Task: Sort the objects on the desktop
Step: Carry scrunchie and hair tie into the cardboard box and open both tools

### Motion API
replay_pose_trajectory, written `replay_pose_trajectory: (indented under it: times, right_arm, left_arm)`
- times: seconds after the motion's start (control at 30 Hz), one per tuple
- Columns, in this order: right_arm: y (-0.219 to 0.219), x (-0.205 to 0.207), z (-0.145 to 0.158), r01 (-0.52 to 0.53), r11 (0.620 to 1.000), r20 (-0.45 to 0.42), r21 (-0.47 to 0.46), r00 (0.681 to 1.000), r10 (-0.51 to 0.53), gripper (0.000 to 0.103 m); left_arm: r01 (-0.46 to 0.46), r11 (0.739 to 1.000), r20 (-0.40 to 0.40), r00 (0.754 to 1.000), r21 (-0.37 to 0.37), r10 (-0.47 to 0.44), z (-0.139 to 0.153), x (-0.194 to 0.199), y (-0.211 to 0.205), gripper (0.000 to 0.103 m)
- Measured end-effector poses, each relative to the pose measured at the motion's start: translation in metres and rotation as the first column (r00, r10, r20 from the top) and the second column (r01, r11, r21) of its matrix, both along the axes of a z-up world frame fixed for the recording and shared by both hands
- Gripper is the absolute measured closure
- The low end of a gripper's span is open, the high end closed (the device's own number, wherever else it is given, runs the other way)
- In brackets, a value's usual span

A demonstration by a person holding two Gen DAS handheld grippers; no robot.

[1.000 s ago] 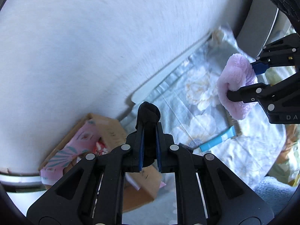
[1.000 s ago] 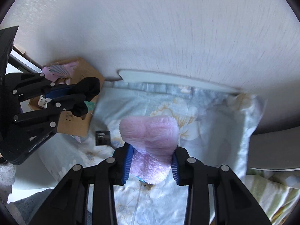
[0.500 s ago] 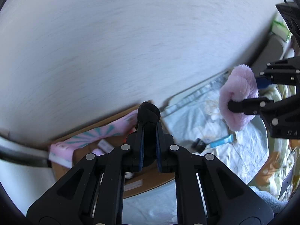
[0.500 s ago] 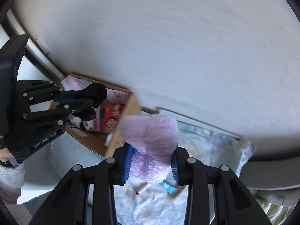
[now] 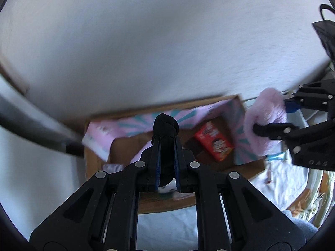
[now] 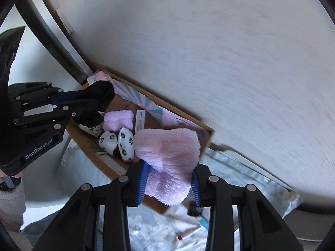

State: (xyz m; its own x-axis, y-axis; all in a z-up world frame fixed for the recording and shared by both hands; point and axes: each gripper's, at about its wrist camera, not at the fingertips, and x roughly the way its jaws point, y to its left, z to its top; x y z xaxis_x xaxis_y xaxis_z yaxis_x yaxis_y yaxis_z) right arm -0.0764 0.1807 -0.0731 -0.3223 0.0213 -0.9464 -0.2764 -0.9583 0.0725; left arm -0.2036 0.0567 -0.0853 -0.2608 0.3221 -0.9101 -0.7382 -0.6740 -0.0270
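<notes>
The left wrist view showed the left gripper (image 5: 166, 146) with its fingers clamped narrowly on a rolled black fabric bundle (image 5: 165, 126), held above an open brown cardboard box (image 5: 249, 164) against a white wall. To the right, the right gripper (image 6: 168, 185) had its fingers pressed on a fluffy pink plush cloth (image 6: 169, 152) over the box's right edge. Inside lay a red printed carton (image 5: 214, 141) and two white patterned fabric rolls (image 6: 117, 142).

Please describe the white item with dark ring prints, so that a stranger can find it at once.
Find the cardboard box against the white wall. Inside it, beside a folded pink cloth, lie two small white bundles. Only they carry dark ring prints; everything near them is pink or black.
</notes>
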Motion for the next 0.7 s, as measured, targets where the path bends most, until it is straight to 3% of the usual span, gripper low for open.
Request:
replay_pose_trajectory:
  times: [0.27,0.6,0.67,0.7]
  right_arm:
    - [-0.018,-0.036,-0.045,-0.036,0.999,0.073,-0.026,0.997,0.038,0.070]
    - [-0.023,-0.052,-0.056,-0.027,0.997,0.112,-0.069,0.993,0.034,0.069]
    - [-0.024,-0.053,-0.055,-0.027,0.995,0.095,-0.094,0.995,0.036,0.062]
    - [-0.025,-0.054,-0.056,-0.029,0.993,0.085,-0.113,0.996,0.038,0.060]
  left_arm:
    - [-0.073,0.996,0.109,0.991,-0.048,0.078,-0.052,-0.033,-0.030,0.094]
    - [-0.050,0.995,0.108,0.992,-0.082,0.059,-0.057,-0.036,-0.030,0.092]
    - [-0.048,0.995,0.125,0.990,-0.091,0.059,-0.061,-0.036,-0.030,0.082]
    - [-0.044,0.994,0.136,0.989,-0.099,0.058,-0.064,-0.037,-0.029,0.060]
